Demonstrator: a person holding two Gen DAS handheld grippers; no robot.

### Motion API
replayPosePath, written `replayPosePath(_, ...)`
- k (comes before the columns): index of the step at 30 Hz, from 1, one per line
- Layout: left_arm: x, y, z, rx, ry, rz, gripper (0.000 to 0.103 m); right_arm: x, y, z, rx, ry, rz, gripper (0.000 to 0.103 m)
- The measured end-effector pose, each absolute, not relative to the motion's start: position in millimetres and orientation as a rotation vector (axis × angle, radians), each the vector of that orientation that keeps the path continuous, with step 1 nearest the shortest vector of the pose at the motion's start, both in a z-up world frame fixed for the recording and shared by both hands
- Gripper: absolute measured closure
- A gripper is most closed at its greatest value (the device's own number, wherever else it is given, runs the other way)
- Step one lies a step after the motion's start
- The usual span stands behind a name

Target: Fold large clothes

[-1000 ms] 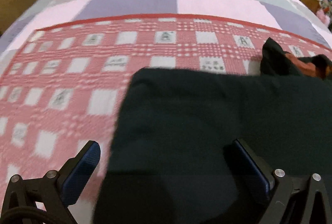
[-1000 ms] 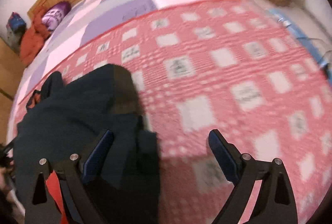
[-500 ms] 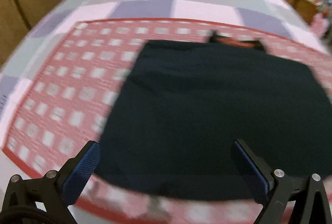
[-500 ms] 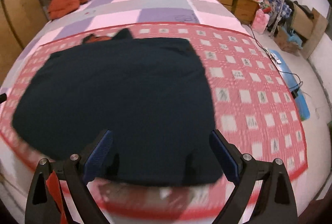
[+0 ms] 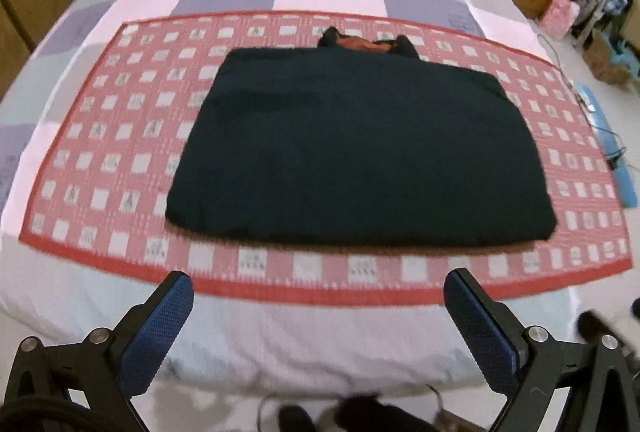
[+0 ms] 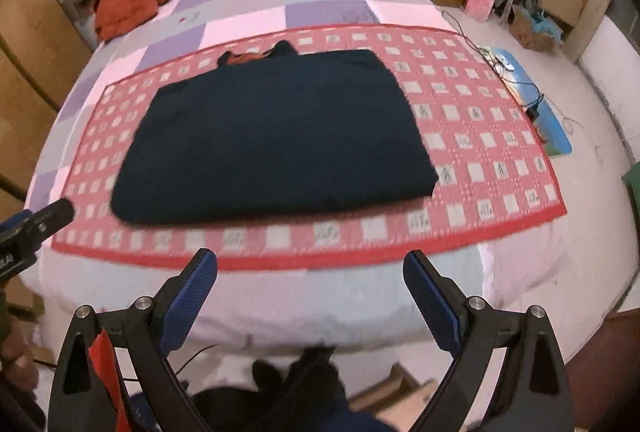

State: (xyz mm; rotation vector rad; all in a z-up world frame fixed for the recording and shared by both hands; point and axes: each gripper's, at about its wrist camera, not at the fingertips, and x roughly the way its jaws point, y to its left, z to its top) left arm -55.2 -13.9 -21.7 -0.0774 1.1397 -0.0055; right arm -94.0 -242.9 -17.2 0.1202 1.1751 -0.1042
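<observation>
1. While held back over the foot of the bed (image 5: pixel 320 344), sits well apart from the fold: left gripper (image 5: pixel 318 316), released, fingers spread wide, nothing between them.
2. Likewise drawn clear and released: right gripper (image 6: pixel 310 290), fingers wide, holding nothing.
3. Lying flat as a rough rectangle in the middle of the red checked mat (image 5: pixel 100 160): dark garment (image 5: pixel 360 152), with an orange lining (image 5: pixel 358 43) peeking out at the far edge.
4. Appears folded at least once; possibly one more fold left, judging by its broad shape.
5. Risk: pinching only the top layer at a near corner, so the layers slide apart and the fold opens.
6. Risk: lifting the two corners unevenly, skewing the edges.
7. Risk: dragging thick fabric across the mat, bunching it.
8. Farther off at the bed's head, unrelated: orange clothing heap (image 6: pixel 128 6).
</observation>
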Motion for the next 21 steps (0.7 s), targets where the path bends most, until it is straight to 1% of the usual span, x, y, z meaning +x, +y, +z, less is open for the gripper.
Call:
replayPosePath(5,-78.7,-13.6,9.6,-0.069,1.13,-0.02,0.0,-124.4,-216.4,7.2,0.171,1.235,-0.079,0.007)
replayPosePath(8,-95.2,-15.3,24.1,-0.047,1.107,-0.034,0.0,-140.4,-204.3,21.7,0.151,1.222,-0.087,0.007)
replayPosePath(14,-110.5,-15.5,35.7,-0.044,1.107,-0.058,0.0,-157.5,-202.4,45.2,0.152,1.176,-0.121,0.007)
replayPosePath(21,-113.1,-14.5,44.9,-0.042,1.08,-0.06,0.0,-166.6,-199.4,59.2,0.146,1.156,-0.12,0.007)
